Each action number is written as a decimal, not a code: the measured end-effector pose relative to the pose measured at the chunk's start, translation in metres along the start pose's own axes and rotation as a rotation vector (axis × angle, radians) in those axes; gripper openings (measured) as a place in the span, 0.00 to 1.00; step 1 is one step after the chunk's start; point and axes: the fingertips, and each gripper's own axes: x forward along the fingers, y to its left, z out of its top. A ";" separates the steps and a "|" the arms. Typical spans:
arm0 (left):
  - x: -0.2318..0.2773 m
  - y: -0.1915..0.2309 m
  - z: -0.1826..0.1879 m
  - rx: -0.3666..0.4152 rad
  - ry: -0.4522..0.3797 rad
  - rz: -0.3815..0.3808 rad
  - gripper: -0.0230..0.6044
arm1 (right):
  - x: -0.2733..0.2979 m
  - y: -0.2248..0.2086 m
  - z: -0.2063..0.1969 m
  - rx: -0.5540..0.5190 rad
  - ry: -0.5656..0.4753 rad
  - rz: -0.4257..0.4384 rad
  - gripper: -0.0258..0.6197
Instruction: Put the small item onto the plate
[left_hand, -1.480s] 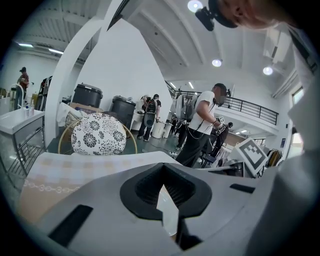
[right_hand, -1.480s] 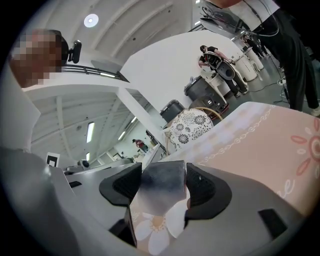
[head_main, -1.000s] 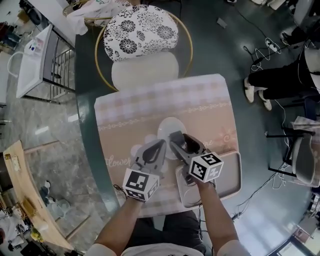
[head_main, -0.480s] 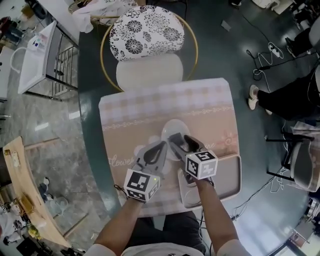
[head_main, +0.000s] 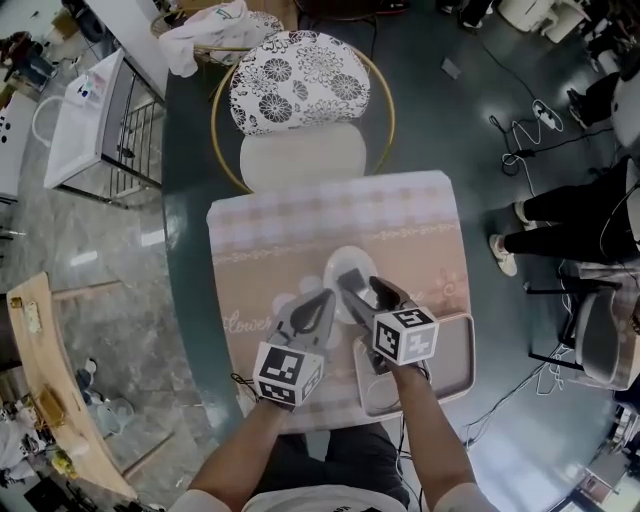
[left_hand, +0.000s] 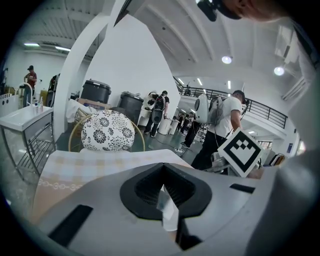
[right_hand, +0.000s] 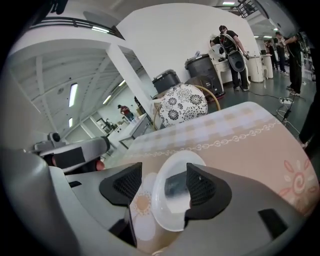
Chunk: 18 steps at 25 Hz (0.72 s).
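Over the plate (right_hand: 159, 210) edge, right gripper (right_hand: 161, 175) open, left gripper (left_hand: 162, 172) pinching small item (left_hand: 169, 214)

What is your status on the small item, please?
Left gripper shut on small white item, tip at left rim of plate. Item not yet on plate. Right gripper open over plate, possibly crowding the drop.

R gripper (head_main: 366, 283) over white plate (head_main: 339, 262), L gripper (head_main: 324, 295) just beside, tray (head_main: 456, 352) further R.
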 end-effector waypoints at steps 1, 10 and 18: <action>-0.003 -0.003 0.004 0.004 0.000 -0.001 0.04 | -0.007 0.006 0.007 -0.002 -0.016 0.015 0.49; -0.054 -0.049 0.053 0.027 -0.017 -0.039 0.04 | -0.090 0.084 0.058 -0.038 -0.168 0.111 0.12; -0.110 -0.080 0.091 0.055 -0.039 -0.065 0.04 | -0.144 0.136 0.075 -0.054 -0.278 0.110 0.09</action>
